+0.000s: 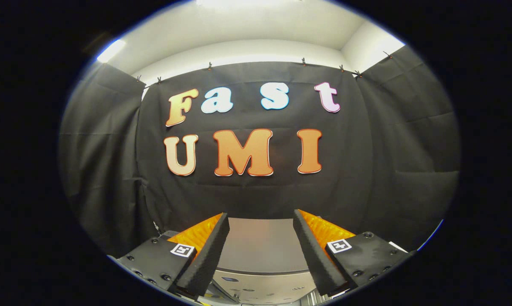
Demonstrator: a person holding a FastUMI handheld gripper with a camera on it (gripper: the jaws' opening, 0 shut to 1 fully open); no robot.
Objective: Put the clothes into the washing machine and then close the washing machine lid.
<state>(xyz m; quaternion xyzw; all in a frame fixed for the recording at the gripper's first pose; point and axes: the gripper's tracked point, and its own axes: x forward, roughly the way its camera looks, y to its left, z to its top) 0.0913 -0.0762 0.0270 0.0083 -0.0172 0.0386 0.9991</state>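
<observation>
The tongs (260,221) sit nearest, their two fingers (207,255) spread wide apart with nothing between them. Each finger carries a small square marker on its base.

Seen through the gap between the fingers, and below them, is the washing machine (260,272): a pale grey top surface with a band of controls closer in, too small and blurred to make out. Its flat lid (258,240) fills the gap between the fingers and appears to lie down on the machine, though the angle is too low to be sure. The fingertips reach to about the far edge of the washing machine's top without visibly touching it.

Beyond the washing machine hangs the black cloth wall (256,191), pinned up by clips along its top edge, with further cloth panels wrapping round on both sides. Above the cloth are a white wall and ceiling (247,25).
</observation>
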